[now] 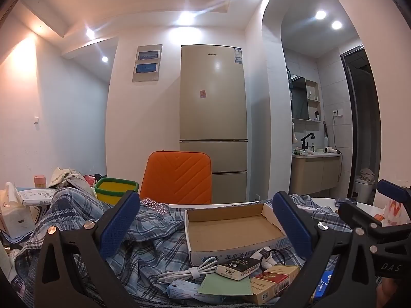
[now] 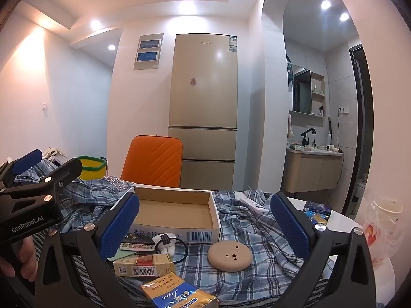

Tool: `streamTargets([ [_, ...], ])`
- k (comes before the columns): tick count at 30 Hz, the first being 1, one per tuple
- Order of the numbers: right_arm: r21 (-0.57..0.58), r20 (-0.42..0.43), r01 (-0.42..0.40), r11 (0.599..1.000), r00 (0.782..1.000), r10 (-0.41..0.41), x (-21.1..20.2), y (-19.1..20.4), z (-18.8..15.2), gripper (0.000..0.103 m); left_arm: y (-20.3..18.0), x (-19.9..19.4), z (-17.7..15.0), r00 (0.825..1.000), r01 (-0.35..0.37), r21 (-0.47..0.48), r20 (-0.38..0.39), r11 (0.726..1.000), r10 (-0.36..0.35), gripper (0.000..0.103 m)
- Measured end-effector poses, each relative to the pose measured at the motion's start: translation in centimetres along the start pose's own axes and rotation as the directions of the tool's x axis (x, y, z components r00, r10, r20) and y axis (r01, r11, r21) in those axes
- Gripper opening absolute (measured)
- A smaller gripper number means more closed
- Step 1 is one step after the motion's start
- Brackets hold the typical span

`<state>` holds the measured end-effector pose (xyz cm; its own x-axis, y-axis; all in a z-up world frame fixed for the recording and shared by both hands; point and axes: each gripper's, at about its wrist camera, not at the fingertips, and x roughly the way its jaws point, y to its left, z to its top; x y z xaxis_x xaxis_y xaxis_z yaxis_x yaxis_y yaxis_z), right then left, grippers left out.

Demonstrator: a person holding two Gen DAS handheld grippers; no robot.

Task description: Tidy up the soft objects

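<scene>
Both grippers, left gripper (image 1: 205, 220) and right gripper (image 2: 205, 218), gaping, holding nothing. Plaid cloth (image 2: 246, 233) looks light, floppy; I'd pinch bunched fold, clutter on top will slide.

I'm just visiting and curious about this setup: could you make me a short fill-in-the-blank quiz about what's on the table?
1. The cardboard box on the plaid cloth holds ____.
2. The chair behind the table is ____ in colour.
3. The round beige disc lies on the ____ cloth.
4. Both the left gripper and the right gripper have their fingers ____.

Missing words: nothing; orange; plaid; open
</scene>
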<state>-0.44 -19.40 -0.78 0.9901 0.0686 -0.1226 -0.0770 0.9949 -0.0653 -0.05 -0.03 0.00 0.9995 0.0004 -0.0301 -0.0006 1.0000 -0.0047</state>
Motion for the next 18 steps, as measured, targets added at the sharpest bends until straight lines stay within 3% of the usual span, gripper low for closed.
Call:
streamTargets([
  [15, 0.003, -0.007, 0.001, 1.000, 1.000, -0.001, 0.4, -0.9, -0.3, 0.103, -2.3, 0.6, -0.8, 1.000, 0.002, 0.013, -0.009, 1.000, -0.002, 0.103],
  [18, -0.001, -0.003, 0.002, 1.000, 1.000, -0.002, 0.2, -0.4, -0.2, 0.103, -0.5, 0.5, -0.4, 1.000, 0.001, 0.000, -0.013, 1.000, -0.001, 0.103],
])
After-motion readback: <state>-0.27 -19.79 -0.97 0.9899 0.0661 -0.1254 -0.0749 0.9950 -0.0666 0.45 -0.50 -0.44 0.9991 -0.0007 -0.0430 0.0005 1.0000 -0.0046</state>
